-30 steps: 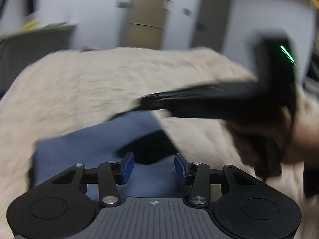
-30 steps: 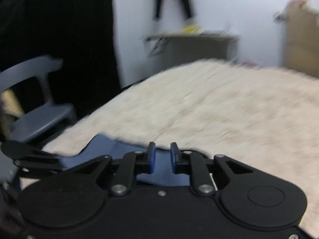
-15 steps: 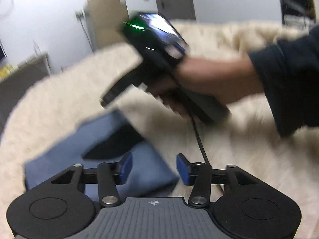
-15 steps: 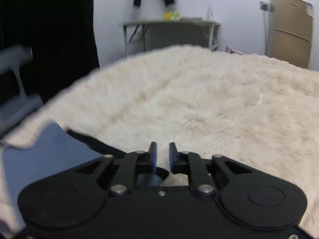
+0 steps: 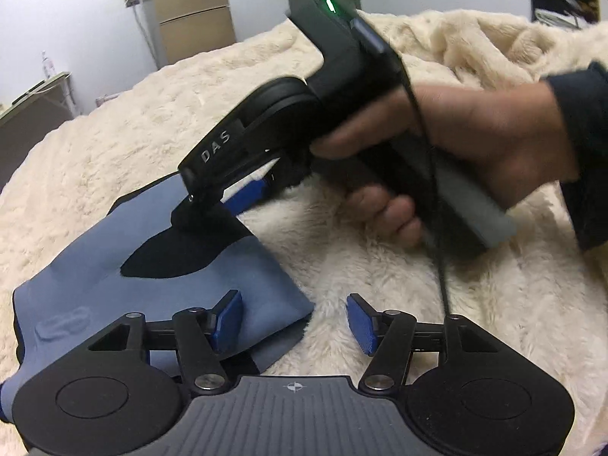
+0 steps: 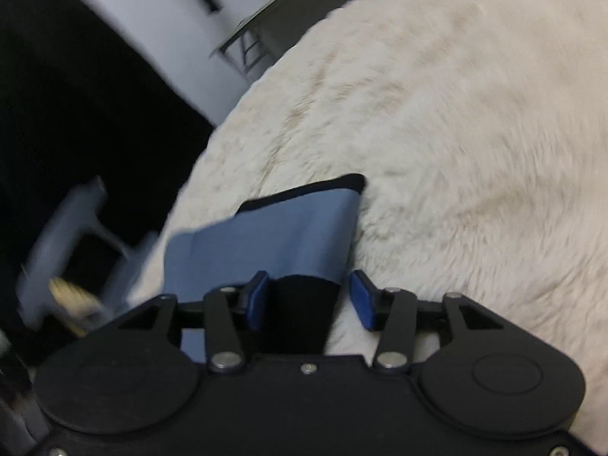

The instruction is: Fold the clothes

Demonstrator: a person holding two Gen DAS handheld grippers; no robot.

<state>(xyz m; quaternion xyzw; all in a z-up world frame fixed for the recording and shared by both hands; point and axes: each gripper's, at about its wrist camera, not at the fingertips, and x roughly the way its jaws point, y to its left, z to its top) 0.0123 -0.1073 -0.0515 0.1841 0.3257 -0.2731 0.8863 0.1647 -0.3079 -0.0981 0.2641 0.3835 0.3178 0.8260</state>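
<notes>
A folded blue garment with a black lining (image 5: 159, 277) lies on a cream fluffy blanket (image 5: 380, 285). My left gripper (image 5: 292, 323) is open just above the garment's near right corner, its left finger over the cloth. My right gripper (image 5: 224, 205), held in a hand, shows in the left wrist view resting its tips on the garment's far edge. In the right wrist view the right gripper (image 6: 309, 300) is open, with the garment (image 6: 273, 239) and its black part between and beyond the fingers.
The blanket (image 6: 437, 133) covers a bed. A grey chair (image 6: 76, 235) stands left of the bed. A grey table (image 6: 288, 26) and a tan cabinet (image 5: 190, 11) stand by the far wall. A cable (image 5: 437, 205) hangs from the right gripper.
My right gripper was shut and has opened, and it has come down onto the garment's far edge. My left gripper has opened wider. Both views have swung round.
</notes>
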